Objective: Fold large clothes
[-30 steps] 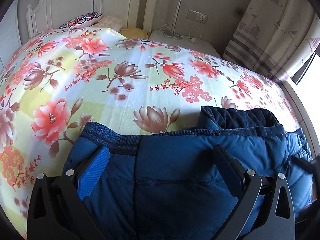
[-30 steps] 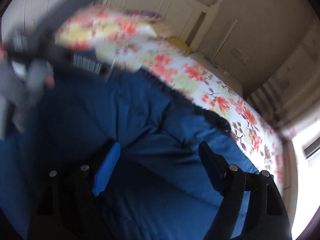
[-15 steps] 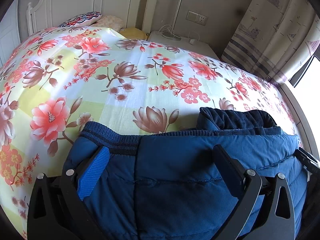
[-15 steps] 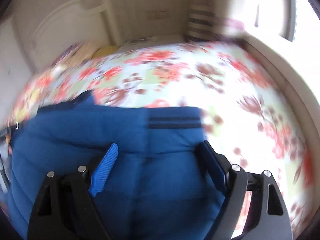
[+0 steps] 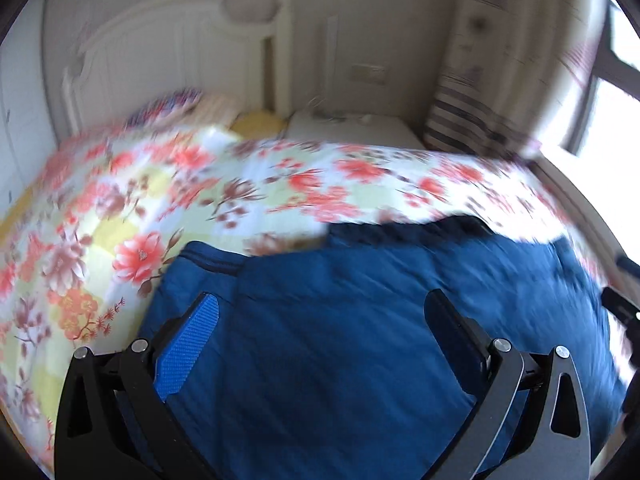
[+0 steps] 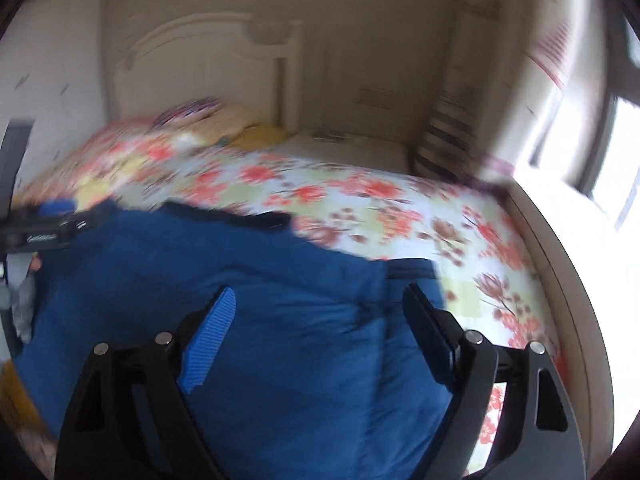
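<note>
Floral bedspread (image 5: 224, 184) fills the room's middle, pink and brown blossoms on pale green and white, with a white headboard (image 5: 168, 60) behind it and a striped curtain (image 5: 468, 120) by the bright window on the right. On the near edge of the bed lies the blue padded jacket (image 5: 360, 320), folded into a thick bundle, its dark ribbed hem (image 5: 216, 264) showing at the left corner. Left gripper (image 5: 318, 312) hangs just above the jacket, fingers spread wide, nothing pinched between them; whether the pads brush the fabric is hard to say through the blur. Right gripper (image 6: 320, 308) is over the jacket's right part (image 6: 280, 320), its jaws opening, wide apart, blue fabric lying under the gap but no pad pressing on it. From the right camera the other tool's black body shows at the far left, bearing a small white label too smeared to read. Pillows (image 6: 192, 112) sit by the headboard.
</note>
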A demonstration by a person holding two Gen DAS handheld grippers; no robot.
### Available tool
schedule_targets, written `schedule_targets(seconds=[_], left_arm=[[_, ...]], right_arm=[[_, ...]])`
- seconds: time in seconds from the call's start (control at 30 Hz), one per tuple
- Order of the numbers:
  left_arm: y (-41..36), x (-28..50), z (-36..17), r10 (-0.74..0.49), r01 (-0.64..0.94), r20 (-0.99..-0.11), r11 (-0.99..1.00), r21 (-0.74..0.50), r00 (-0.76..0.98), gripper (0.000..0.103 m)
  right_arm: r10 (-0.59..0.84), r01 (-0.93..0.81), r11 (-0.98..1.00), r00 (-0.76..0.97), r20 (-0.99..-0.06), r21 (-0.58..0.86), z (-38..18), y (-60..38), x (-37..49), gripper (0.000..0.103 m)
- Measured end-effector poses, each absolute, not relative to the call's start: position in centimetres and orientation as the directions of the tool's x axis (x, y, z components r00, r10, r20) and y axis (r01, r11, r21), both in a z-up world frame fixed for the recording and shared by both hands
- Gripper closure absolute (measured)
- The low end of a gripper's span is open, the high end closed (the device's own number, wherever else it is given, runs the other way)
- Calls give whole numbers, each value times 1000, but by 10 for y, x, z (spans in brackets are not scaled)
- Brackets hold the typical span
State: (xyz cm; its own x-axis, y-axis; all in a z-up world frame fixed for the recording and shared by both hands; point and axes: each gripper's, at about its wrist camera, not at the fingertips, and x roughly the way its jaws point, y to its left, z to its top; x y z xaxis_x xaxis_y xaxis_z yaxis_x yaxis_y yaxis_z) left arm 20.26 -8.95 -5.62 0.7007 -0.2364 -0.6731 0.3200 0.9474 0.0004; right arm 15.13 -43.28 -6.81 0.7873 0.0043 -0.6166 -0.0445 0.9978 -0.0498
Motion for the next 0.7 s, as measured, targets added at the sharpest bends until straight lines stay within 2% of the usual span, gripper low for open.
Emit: schedule_targets(seconds=[0.1, 0.13, 0.33, 0.43, 0.53, 0.63, 0.7], left_arm=[[-122, 186, -97, -147, 366, -727, 918, 152, 670, 4], [-124, 182, -104, -143, 366, -719, 916, 164, 680, 4], [-110, 190, -108, -203, 370, -737, 927, 68, 644, 4], [-110, 189, -109, -205, 369, -734, 927, 68, 647, 4], [-112, 187, -109, -205, 370, -734, 927, 68, 648, 4], [-110, 188, -110, -214, 371, -732, 927, 56, 646, 4], [-110, 188, -110, -213, 370, -731, 927, 58, 648, 4]], right_arm=[[49, -139, 987, 739, -672, -81, -93, -398, 152, 13], [34, -152, 983, 706, -708, -104, -113, -388, 157, 12], [57, -110, 993, 708, -704, -30, -117, -400, 158, 10], [-22, 14, 1000, 743, -669, -17, -106, -430, 143, 10], [-109, 141, 990, 719, -686, -10, -110, -471, 139, 10], [-22, 157, 979, 717, -697, 132, -129, -503, 135, 11], [-51, 170, 980, 718, -695, 104, -129, -500, 135, 11]])
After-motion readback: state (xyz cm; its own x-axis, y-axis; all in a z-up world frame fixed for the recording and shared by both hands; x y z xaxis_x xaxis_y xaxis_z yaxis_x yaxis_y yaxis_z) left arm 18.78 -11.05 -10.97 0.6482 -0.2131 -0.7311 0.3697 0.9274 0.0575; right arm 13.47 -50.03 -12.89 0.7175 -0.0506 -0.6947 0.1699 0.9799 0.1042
